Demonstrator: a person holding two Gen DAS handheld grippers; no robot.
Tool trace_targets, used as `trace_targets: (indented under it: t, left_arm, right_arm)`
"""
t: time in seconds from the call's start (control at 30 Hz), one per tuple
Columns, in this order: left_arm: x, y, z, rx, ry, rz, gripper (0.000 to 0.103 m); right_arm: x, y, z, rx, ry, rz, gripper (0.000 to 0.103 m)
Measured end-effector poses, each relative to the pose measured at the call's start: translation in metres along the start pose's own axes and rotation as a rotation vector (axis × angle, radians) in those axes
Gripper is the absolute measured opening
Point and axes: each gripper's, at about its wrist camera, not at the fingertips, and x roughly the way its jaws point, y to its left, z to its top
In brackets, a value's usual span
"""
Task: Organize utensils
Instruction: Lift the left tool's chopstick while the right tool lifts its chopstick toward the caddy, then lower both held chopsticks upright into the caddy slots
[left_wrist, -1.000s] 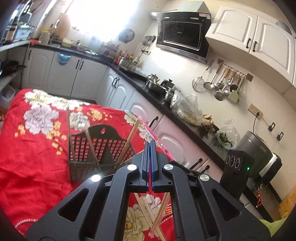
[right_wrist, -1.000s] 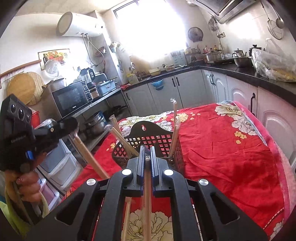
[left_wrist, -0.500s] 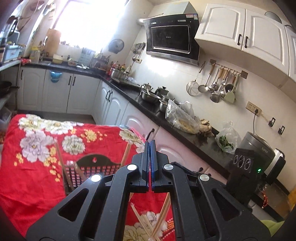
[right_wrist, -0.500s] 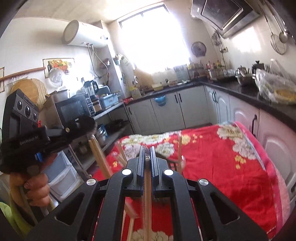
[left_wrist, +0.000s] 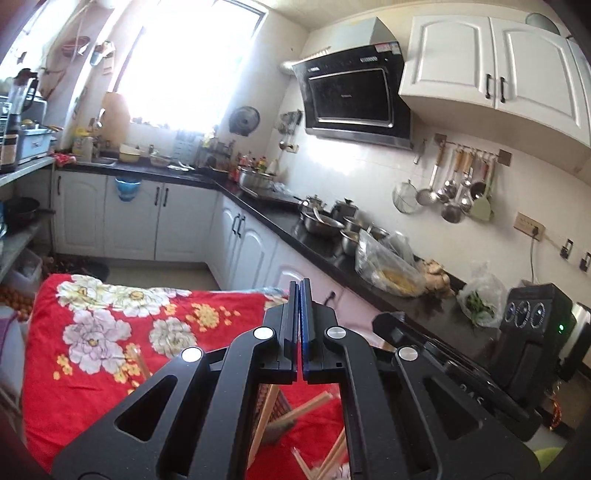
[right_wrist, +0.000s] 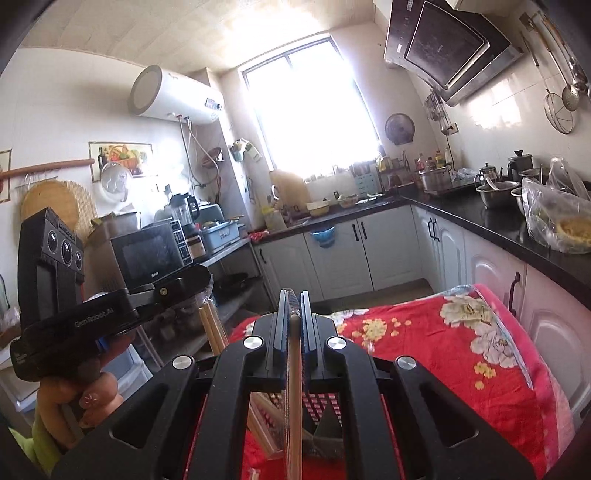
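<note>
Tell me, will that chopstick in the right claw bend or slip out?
The chopstick looks like a straight wooden stick, so it probably stays stiff. It is thin, so likely light. The right claw pinches it along its length between shut pads, yet its smooth round shape might let it slide or swivel if bumped against the basket.

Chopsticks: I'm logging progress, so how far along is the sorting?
Done: several chopsticks already stand in the basket. In hand: the right gripper is shut on one chopstick; the left gripper holds a pair. Left: loose chopsticks lie on the red floral cloth.
</note>
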Motion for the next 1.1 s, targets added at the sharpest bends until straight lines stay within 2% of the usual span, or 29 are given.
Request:
trace_targets:
  t: [0.23,0.57,0.73,1.1]
  left_arm:
    - [0.018,0.01,0.013,-0.021,-0.023,0.04,0.0]
    - [0.046,0.028,0.001,-0.067,-0.036,0.067,0.0]
    - [0.056,0.033,-0.006,-0.078,-0.047,0.062,0.0]
    - [0.076,0.048,-0.032,-0.111,-0.032,0.046,0.0]
  right_arm:
    - [0.017,-0.004,0.01,-0.009,-0.033,-0.034,0.006]
    - [0.034,-0.013,0.015,-0.035,-0.138,-0.084,0.006]
    - [0.043,-0.02,0.009,-0.05,-0.201,-0.094,0.006]
    - [0.067,-0.032,-0.02,-0.059,-0.209,-0.154,0.006]
